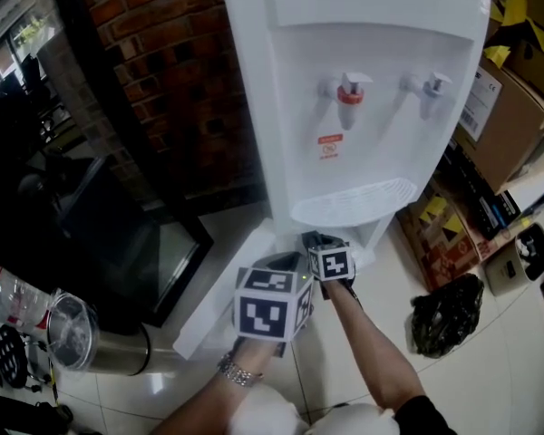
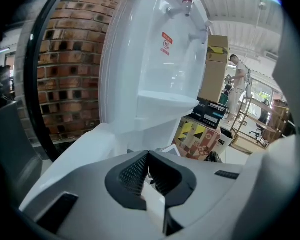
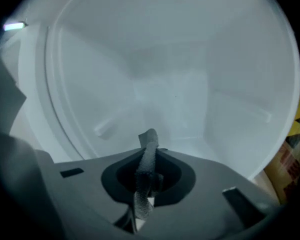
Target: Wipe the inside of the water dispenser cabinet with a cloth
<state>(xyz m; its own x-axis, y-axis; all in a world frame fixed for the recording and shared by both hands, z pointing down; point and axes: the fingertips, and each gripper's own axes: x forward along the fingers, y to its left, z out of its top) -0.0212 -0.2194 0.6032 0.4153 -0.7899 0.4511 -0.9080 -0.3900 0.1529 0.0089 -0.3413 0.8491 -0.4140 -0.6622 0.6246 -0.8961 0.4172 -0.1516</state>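
Note:
The white water dispenser (image 1: 363,89) stands against a brick wall, with its lower cabinet door (image 1: 219,299) swung open to the left. My right gripper (image 1: 319,241) reaches into the cabinet mouth under the drip tray (image 1: 354,202). In the right gripper view this gripper (image 3: 151,153) is shut on a grey cloth (image 3: 149,166), a strip of which sticks up past the jaws toward the white cabinet interior (image 3: 175,79). My left gripper (image 1: 286,263) hovers just outside beside the door. It is shut (image 2: 149,167) with nothing between its pads.
Cardboard boxes (image 1: 503,116) and a black plastic bag (image 1: 446,314) crowd the floor on the right. A brick wall (image 1: 177,80) and a dark framed panel (image 1: 118,243) stand on the left. A metal canister (image 1: 104,350) lies at the lower left.

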